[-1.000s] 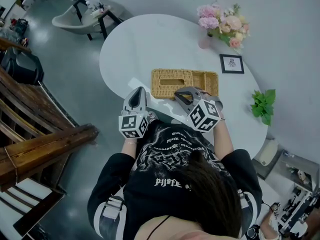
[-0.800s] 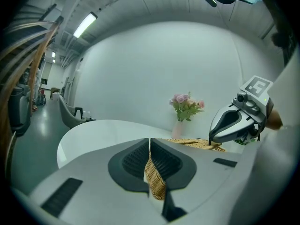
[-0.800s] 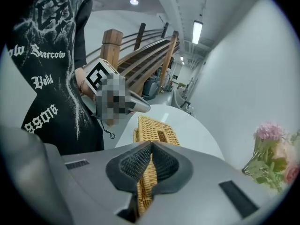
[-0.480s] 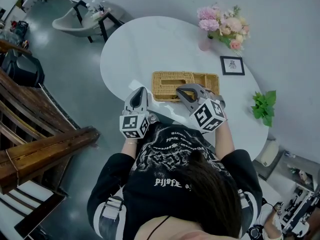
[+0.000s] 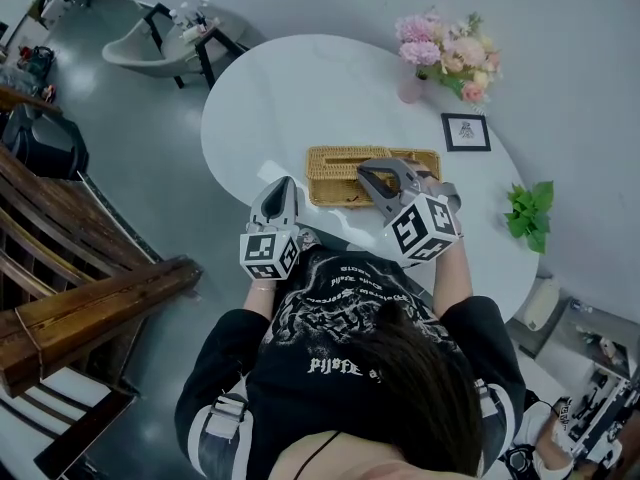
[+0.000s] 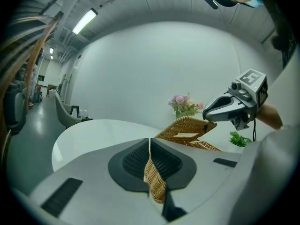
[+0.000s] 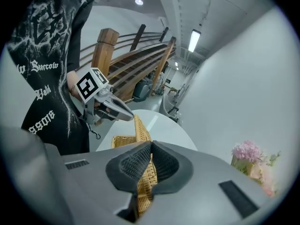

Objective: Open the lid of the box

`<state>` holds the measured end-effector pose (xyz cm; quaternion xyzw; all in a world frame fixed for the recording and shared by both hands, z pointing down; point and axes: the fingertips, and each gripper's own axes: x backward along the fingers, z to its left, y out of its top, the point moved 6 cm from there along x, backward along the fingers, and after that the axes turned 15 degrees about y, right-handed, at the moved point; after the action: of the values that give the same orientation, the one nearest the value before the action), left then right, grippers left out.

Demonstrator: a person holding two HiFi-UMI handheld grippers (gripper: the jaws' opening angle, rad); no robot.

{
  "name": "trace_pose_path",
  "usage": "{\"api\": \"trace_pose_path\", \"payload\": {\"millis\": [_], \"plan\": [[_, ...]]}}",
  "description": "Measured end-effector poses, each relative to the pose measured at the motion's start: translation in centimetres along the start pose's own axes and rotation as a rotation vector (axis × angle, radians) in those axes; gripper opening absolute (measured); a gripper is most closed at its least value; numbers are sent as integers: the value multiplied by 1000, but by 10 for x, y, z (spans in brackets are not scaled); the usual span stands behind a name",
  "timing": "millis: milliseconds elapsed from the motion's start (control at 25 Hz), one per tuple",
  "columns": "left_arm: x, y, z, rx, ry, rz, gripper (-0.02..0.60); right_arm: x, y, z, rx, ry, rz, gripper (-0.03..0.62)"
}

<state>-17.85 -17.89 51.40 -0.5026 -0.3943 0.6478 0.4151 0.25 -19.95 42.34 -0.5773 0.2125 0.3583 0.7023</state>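
Observation:
A woven wicker box (image 5: 420, 160) lies on the white oval table (image 5: 270, 98). Its lid (image 5: 340, 164) is tilted up off the box. My right gripper (image 5: 368, 174) is shut on the lid's near edge; in the right gripper view the wicker lid (image 7: 146, 175) sits pinched between the jaws (image 7: 151, 149). My left gripper (image 5: 284, 184) is at the box's left end. In the left gripper view a strip of the wicker rim (image 6: 153, 177) is clamped between the shut jaws (image 6: 150, 146), and the raised lid (image 6: 186, 125) shows beyond with the right gripper (image 6: 212, 118) on it.
Pink flowers in a vase (image 5: 442, 53), a small framed picture (image 5: 465, 130) and a green plant (image 5: 526, 214) stand at the table's far and right side. A wooden stair railing (image 5: 90, 303) is on the left, a chair (image 5: 150, 40) beyond the table.
My right gripper has risen and shifted right with the lid, which now tilts higher off the box. The left gripper has stayed at the box's left end.

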Motion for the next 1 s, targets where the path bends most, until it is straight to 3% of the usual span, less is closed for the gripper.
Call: {"api": "trace_pose_path", "payload": {"millis": [480, 1000], "plan": [[-3, 1, 5, 14, -22, 15, 26, 4, 18, -41, 96, -40, 70, 34], [-4, -1, 4, 8, -47, 32, 26, -8, 17, -96, 112, -8, 126, 34]]}}
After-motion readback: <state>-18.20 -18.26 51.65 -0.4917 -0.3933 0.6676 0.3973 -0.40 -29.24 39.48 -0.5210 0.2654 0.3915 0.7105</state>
